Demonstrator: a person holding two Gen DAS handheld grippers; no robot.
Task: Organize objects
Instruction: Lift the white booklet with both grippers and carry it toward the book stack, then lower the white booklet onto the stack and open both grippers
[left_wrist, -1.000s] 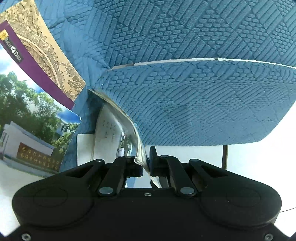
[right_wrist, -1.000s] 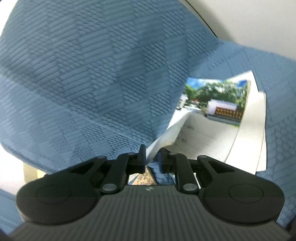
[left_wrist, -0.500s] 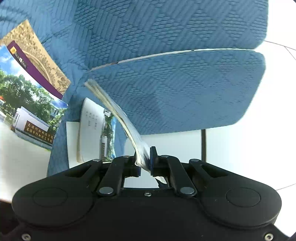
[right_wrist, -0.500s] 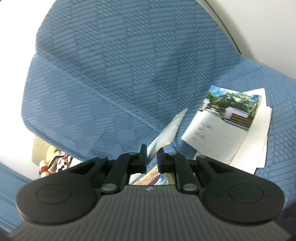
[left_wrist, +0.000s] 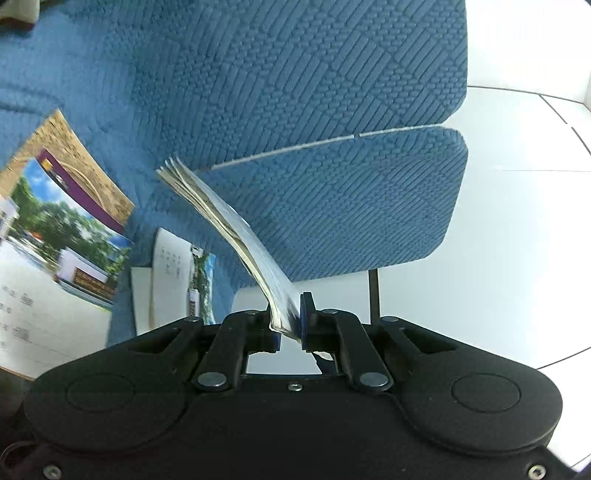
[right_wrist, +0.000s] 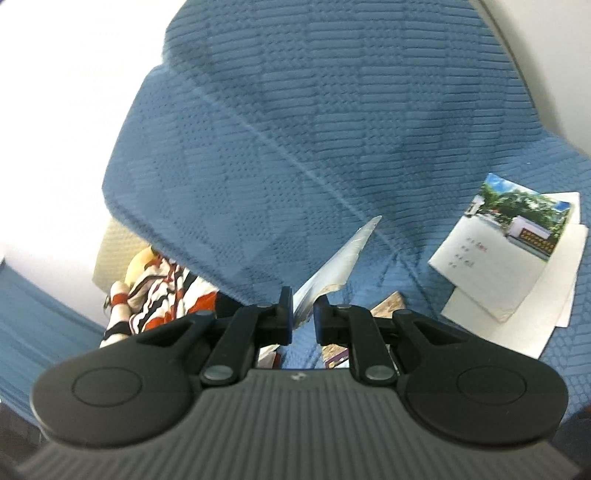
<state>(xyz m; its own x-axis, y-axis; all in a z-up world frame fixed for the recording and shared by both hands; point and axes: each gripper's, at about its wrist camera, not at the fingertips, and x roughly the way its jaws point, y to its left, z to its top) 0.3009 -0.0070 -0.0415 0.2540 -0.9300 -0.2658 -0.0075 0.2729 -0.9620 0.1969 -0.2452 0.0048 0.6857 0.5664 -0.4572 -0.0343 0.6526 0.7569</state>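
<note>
- The thin booklet with yellowed page edges (left_wrist: 221, 221) is clamped at its near edge between the closed fingers of the left gripper (left_wrist: 290, 325), clear of the blue quilted sofa (left_wrist: 332, 92).
- The right gripper (right_wrist: 303, 314) is pinched on a glossy booklet (right_wrist: 343, 254) too.
- Both have risen since the earlier frames (the sofa sits lower and farther now).
- Left to sort: the photo-cover notebook on white sheets (right_wrist: 509, 254), far right; nothing looks stacked yet.

Both wrist cams near, probably sharing booklet (left_wrist: 173, 277).
</note>
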